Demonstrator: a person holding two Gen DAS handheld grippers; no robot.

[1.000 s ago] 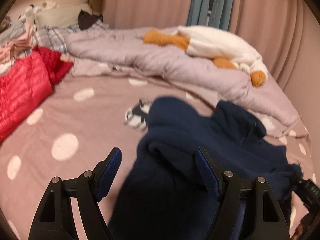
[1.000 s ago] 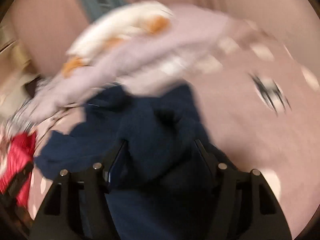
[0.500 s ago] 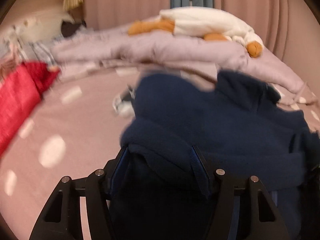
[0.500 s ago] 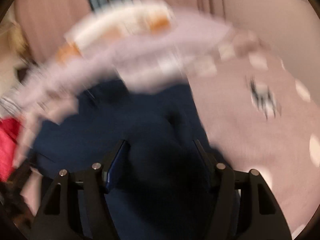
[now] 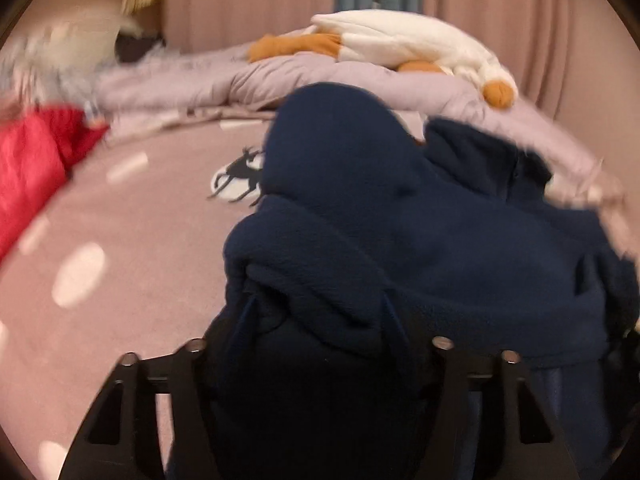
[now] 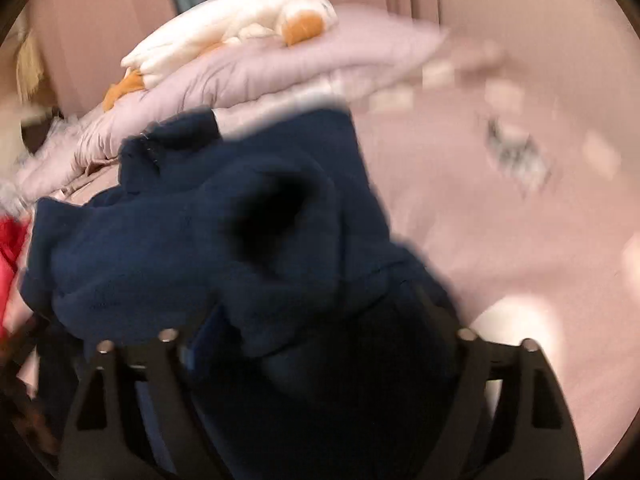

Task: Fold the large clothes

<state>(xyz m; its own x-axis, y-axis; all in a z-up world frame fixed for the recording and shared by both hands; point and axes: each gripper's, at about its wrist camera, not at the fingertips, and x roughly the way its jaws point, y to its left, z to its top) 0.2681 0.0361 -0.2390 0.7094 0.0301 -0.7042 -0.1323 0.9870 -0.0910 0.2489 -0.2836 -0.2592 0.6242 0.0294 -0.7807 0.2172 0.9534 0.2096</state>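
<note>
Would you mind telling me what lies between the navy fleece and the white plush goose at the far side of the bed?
In the left wrist view, a rumpled lilac quilt lies between the navy fleece and the plush goose, which rests on it.

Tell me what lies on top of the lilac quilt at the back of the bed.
A white plush toy with orange parts lies on the lilac quilt. The navy fleece bunched in front covers the quilt's near edge, so anything there is hidden.
</note>
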